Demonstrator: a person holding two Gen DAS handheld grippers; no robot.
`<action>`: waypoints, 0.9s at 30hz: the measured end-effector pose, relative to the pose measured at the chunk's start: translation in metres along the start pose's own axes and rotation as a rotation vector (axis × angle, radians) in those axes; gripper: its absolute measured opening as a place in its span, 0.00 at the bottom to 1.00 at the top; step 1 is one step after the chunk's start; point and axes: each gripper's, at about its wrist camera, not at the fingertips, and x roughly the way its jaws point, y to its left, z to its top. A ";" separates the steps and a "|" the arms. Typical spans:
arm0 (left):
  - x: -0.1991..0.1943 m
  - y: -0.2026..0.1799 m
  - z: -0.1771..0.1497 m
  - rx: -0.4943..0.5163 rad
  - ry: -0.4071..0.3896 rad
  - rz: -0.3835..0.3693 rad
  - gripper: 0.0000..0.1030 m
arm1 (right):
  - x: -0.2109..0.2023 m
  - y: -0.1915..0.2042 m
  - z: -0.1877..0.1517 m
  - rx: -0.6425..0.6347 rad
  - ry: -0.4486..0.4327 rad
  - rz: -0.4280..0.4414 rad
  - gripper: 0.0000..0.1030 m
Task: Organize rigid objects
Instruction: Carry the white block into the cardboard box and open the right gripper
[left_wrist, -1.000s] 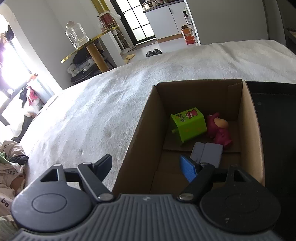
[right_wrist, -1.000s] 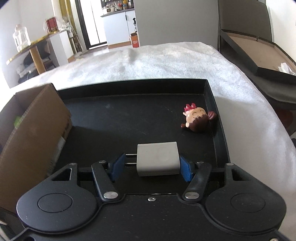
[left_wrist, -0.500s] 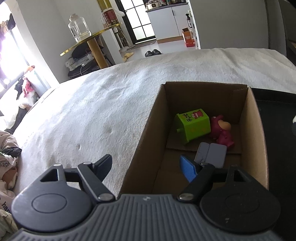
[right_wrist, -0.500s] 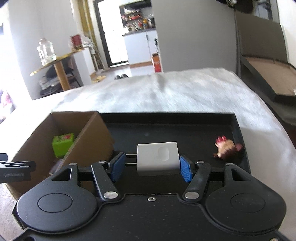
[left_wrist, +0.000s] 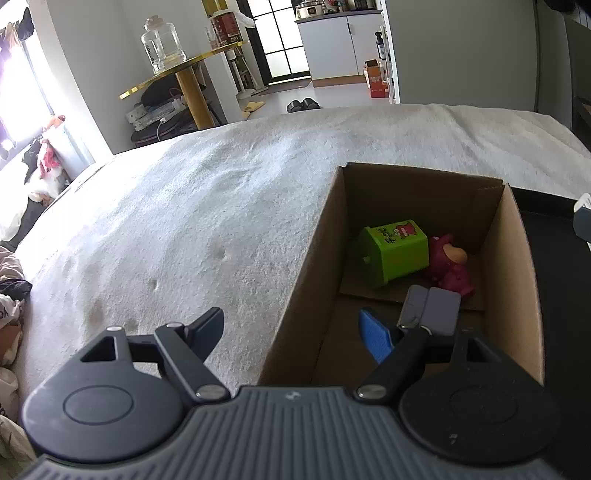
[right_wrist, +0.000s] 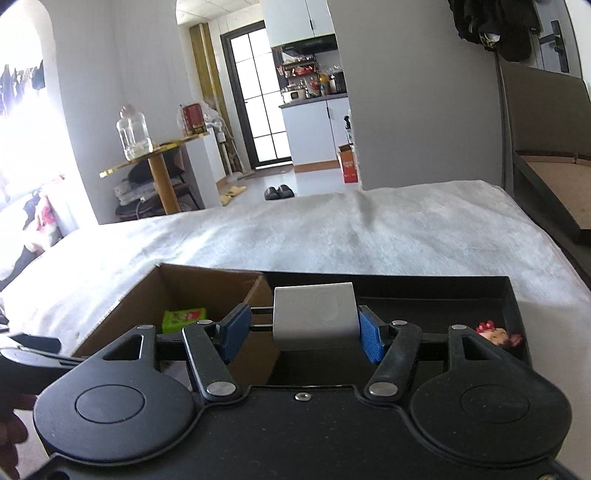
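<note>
Right wrist view: the right gripper (right_wrist: 299, 328) pinches a white charger (right_wrist: 316, 319) between its blue pads (right_wrist: 369, 338), the two metal prongs pointing at the left pad.
Charger place: held in the air over the near edge of the black tray (right_wrist: 436, 295), just beside the right wall of the box (right_wrist: 255, 295).
Doll: a small figure with a red bow (right_wrist: 496, 334) lies at the tray's right end, partly hidden behind the gripper's right finger.
Box, from the right: an open cardboard box touching the tray's left side; a green block (right_wrist: 184, 319) shows inside.
Left wrist view: the left gripper (left_wrist: 291, 332) has its jaws spread wide with nothing between them; one finger is over the blanket, the other over the box (left_wrist: 321, 240).
Box contents: a green bin toy (left_wrist: 395, 254) lying on its side, a magenta bear figure (left_wrist: 448, 264) touching it on the right, and a grey folded item (left_wrist: 432, 308) in front of them, near the blue pad (left_wrist: 375, 334).
Surface: box and tray (left_wrist: 561, 295) rest side by side on a white blanket (left_wrist: 203, 221).
Edge of left view: a bit of the charger and the other gripper (left_wrist: 583, 218) shows at the right border, above the tray.
</note>
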 end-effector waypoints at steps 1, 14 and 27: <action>0.000 0.002 0.000 -0.005 0.000 -0.003 0.76 | 0.000 0.003 0.001 -0.003 -0.001 0.000 0.59; 0.007 0.010 -0.006 -0.027 -0.006 -0.075 0.75 | 0.008 0.032 0.005 -0.040 -0.015 0.058 0.59; 0.013 0.022 -0.010 -0.071 -0.008 -0.150 0.34 | 0.027 0.072 0.001 -0.140 0.050 0.098 0.59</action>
